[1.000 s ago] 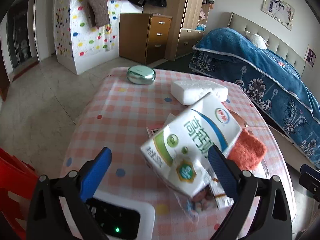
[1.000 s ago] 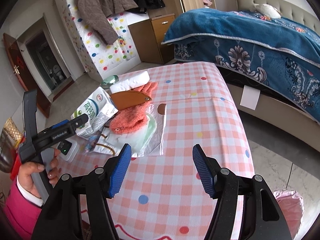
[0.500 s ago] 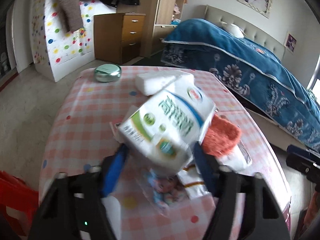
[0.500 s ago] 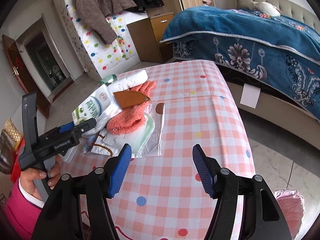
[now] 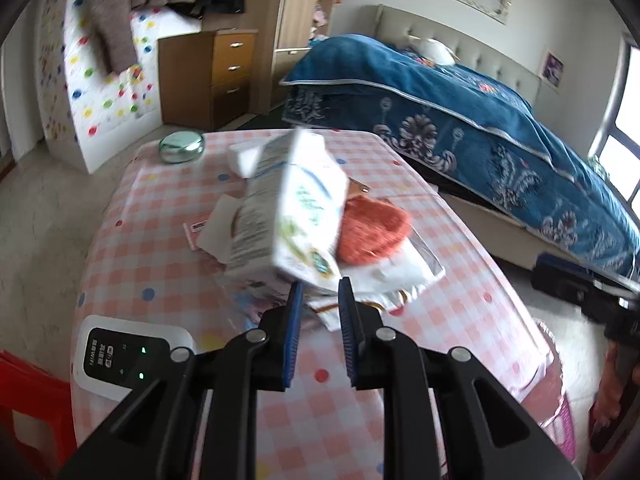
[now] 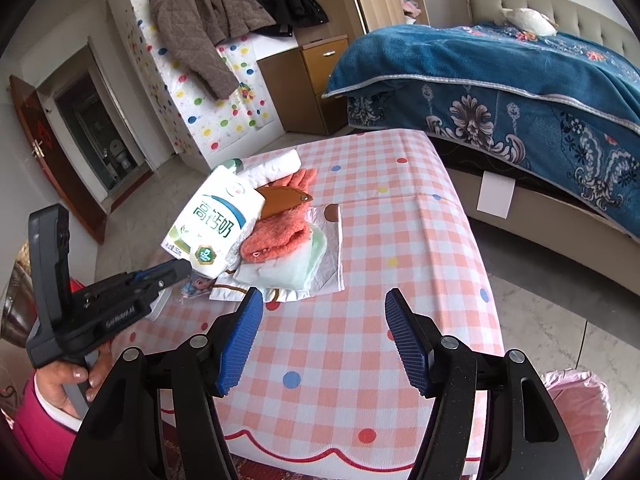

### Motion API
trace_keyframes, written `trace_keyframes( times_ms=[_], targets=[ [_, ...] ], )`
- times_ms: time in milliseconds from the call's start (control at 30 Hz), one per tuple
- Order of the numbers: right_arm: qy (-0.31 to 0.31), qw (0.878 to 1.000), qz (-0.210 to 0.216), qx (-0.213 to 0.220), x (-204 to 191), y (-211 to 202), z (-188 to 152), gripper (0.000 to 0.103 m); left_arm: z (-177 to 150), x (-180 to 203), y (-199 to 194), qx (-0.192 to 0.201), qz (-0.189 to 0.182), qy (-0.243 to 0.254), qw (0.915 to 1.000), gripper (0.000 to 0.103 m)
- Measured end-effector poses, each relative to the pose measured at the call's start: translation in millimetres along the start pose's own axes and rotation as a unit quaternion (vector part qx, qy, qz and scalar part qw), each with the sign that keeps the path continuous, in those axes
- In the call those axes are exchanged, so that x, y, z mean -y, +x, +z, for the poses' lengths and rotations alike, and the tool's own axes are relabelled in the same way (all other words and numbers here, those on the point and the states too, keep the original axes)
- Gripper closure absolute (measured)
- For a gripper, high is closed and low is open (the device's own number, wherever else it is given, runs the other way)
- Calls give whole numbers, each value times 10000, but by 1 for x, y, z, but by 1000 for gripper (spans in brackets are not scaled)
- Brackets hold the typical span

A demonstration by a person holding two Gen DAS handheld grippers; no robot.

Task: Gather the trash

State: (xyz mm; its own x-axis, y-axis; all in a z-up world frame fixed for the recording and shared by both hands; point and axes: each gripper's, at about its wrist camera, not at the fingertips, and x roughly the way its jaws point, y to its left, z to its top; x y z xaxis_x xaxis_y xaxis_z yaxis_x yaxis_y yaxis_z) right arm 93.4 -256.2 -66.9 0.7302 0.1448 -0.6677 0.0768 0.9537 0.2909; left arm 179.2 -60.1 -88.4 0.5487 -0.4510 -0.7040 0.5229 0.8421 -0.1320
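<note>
While the left tool (image 5: 319, 286) has just been closing, its blue ridged pads now pinch the bottom corner of a white milk carton (image 5: 288, 216), which tilts up off the bench (image 6: 360, 264) above the clutter. The right tool (image 6: 324, 308) hangs released nearer the bench's front edge, jaws wide and empty. The carton is a boxy paperboard pack, glossy, printed in green and blue, and it looks light and likely empty, so a corner pinch could let it swing or slip; a firm squeeze and a slow, level carry toward the pink bag (image 6: 576, 396), low at the bench's right corner and probably the trash bag, seems wise. Just past the carton lies a fuzzy orange knitted cloth (image 6: 276, 240) on thin crinkled plastic wrappers (image 6: 304, 268), with a smooth brown leather pouch (image 6: 280, 200) behind. Farther off sit a soft white tissue pack (image 6: 272, 168) and a round shiny green tin (image 5: 182, 146). The checked cloth looks slick.
</note>
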Motion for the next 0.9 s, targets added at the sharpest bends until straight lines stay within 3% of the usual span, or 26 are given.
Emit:
trace_keyframes(
  times_ms=[67, 100, 167, 200, 233, 267, 333, 400, 733, 900],
  targets=[
    [9, 10000, 14, 20, 0, -3, -2, 39, -4, 6, 0, -61, -14, 82, 9999, 86],
    [10, 10000, 13, 32, 0, -4, -2, 39, -5, 7, 0, -91, -9, 52, 9999, 81],
    [19, 10000, 15, 42, 1, -6, -3, 39, -8, 6, -5, -75, 37, -78, 9999, 61],
    [27, 10000, 15, 46, 1, -7, -4, 39, -9, 4, -8, -18, 135, -141, 9998, 44],
    [29, 10000, 13, 45, 2, -7, -4, 39, -9, 3, -11, 46, 250, -168, 9995, 34],
    [39, 10000, 12, 35, 3, -7, -5, 39, -10, 1, -15, 157, 394, -161, 9990, 31],
    [50, 10000, 20, 22, 3, -6, -5, 39, -9, -3, -18, 288, 772, -118, 9965, 8],
    [68, 10000, 37, 1, 4, -5, -6, 39, -6, -8, -15, 356, 1080, -148, 9934, 7],
    [107, 9999, -17, -121, 10, 7, -6, 39, 11, -17, 35, -101, 1453, 77, 9893, 7],
    [141, 9997, -36, -187, 14, 16, -4, 39, 18, -19, 48, -238, 1446, -16, 9892, 7]
  ],
)
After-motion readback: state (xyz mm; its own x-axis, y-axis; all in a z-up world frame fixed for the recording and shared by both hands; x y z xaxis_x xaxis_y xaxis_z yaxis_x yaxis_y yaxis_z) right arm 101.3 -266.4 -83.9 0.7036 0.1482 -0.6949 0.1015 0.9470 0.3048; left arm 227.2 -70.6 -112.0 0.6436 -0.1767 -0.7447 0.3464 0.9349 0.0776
